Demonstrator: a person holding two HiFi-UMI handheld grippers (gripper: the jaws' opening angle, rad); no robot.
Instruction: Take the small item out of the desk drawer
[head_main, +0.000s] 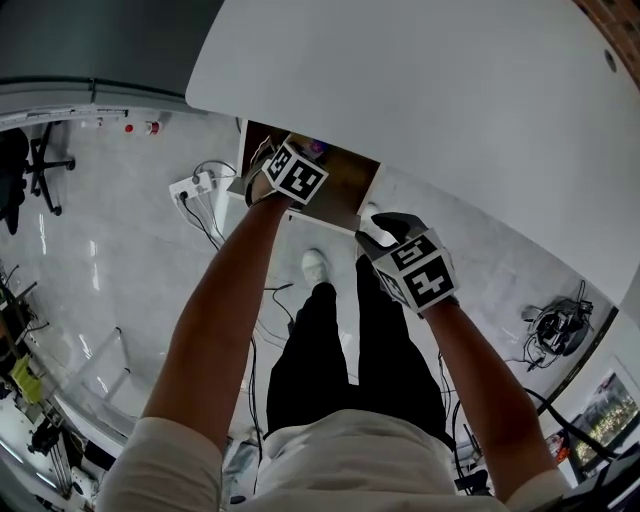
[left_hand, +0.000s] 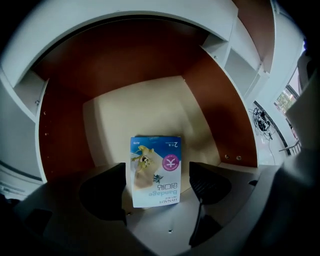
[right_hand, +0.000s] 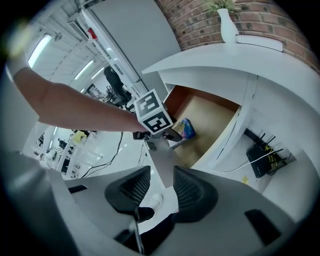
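Jaws on my left gripper (left_hand: 155, 174) apart, "HYNAUT Bandage" box (left_hand: 154, 157) between, lying in drawer (left_hand: 145, 107); right gripper (right_hand: 160, 176) jaws apart, empty

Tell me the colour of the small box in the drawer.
Blue and white box, with a pink round mark; clearest in the left gripper view.

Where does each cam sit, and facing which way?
Head view: on the person's head, facing steeply down at the open drawer; both arms, legs show.
Left gripper view: on the left tongs, facing into the drawer at the bandage box between open jaws.
Right gripper view: on the right tongs, facing the drawer sidelong; left arm shows.
Shared: both gripper views catch drawer and box.
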